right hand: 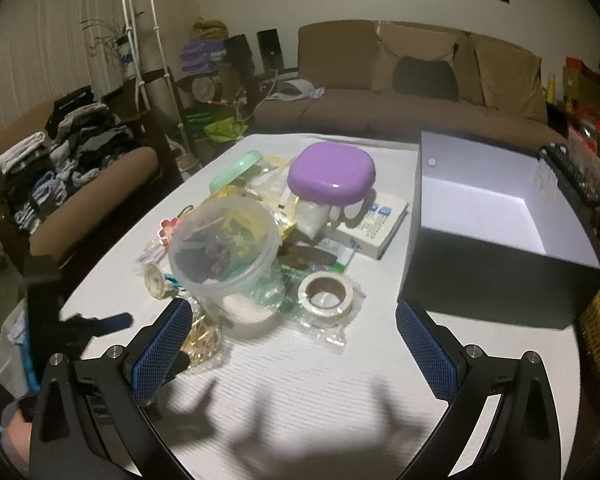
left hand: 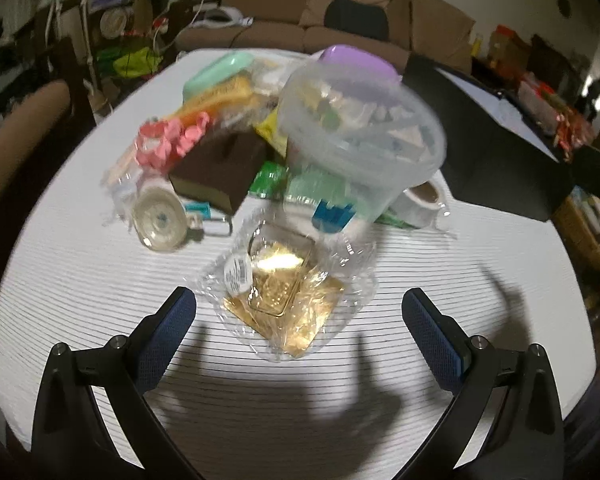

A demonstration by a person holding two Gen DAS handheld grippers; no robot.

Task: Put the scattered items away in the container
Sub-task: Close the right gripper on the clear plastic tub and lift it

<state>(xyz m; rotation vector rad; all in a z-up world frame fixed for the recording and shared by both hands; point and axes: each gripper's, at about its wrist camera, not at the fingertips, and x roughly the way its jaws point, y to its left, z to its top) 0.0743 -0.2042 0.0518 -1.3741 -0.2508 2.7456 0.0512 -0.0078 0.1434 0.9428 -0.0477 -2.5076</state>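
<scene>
From the left wrist, the left gripper hangs with fingers spread wide and empty above a clear packet of gold pieces on the white worktop, the blurred clear tub just beyond. From the right wrist, the right gripper is likewise apart and empty, near the tape roll; the black box stands open to the right of the pile.
</scene>
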